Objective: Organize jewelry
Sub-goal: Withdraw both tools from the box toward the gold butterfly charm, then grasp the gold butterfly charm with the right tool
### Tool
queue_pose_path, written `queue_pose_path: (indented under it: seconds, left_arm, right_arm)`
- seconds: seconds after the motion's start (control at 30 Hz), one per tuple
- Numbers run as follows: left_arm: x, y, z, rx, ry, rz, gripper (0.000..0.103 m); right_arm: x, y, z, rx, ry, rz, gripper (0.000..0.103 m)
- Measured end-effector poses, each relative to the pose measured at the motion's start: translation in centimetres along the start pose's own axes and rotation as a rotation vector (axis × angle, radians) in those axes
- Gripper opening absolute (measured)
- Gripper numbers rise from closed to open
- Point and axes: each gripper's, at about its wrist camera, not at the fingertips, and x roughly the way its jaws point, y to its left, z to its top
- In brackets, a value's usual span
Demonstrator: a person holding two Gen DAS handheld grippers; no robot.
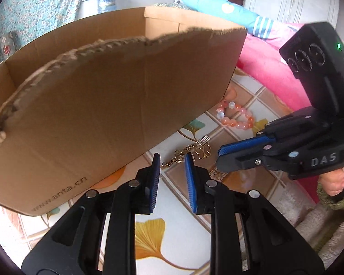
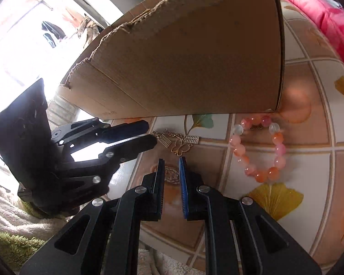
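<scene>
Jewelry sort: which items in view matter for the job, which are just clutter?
Job:
gold chain with butterfly charm
pink-orange bead bracelet
cardboard box

Clutter:
pink blanket
blue umbrella
water jug
floral cloth

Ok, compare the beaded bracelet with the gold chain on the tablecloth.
The beaded bracelet is a closed ring of round pink, orange and clear beads; the gold chain is thin metal links with a butterfly charm. The bracelet lies open as a loop; the chain lies bunched. The chain is nearer both hand-held grippers. Both rest on the tablecloth beside the cardboard box.
</scene>
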Motion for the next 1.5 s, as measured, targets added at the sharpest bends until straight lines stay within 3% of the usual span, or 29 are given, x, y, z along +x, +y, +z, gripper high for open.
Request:
queue_pose_path:
  seconds: [0.07, 0.23, 0.47, 0.63, 0.97, 1.17, 1.23, 1.3, 1.5]
  left_arm:
    - [0.4, -0.5, 0.1, 0.020, -0.002, 0.012, 0.020]
    - [0.3, -1.2, -0.2, 0.066, 0.004, 0.023, 0.002]
    - [-0.8, -2.3, -1.5, 0.111, 0.021, 0.025, 0.000]
    - [-2.0, -1.7, -2.2, 0.052, 0.017, 0.012, 0.000]
    - [-5.5, 0.3, -2.0, -0.096, -0.090, -0.079, 0.000]
    - [-5.2, 0.6, -2.4, -0.122, -0.081, -0.074, 0.000]
    - [-5.0, 0.7, -2.6, -0.126, -0.074, -0.071, 0.000]
    - [-5.0, 0.8, -2.8, -0.134, -0.075, -0.073, 0.000]
    - [-5.0, 1.4, -3.1, -0.148, -0.087, -0.073, 0.000]
  right_arm:
    - [0.0, -0.3, -0.3, 0.011, -0.004, 0.012, 0.013]
    - [-0.6, -1.2, -0.8, 0.012, -0.011, 0.021, 0.013]
    - [-0.8, -2.1, -1.2, 0.016, -0.020, 0.036, 0.013]
    - [-0.8, -2.1, -1.3, 0.010, -0.019, 0.031, 0.013]
    - [-0.7, 0.0, -1.2, -0.031, -0.023, -0.024, 0.013]
    - [-0.9, 1.7, -0.9, -0.082, -0.051, -0.106, 0.013]
    - [-0.7, 2.4, -0.9, -0.112, -0.053, -0.147, 0.024]
    - [-0.1, 3.2, -0.8, -0.158, -0.046, -0.214, 0.028]
    - [1.3, 4.8, -0.5, -0.240, -0.038, -0.323, 0.028]
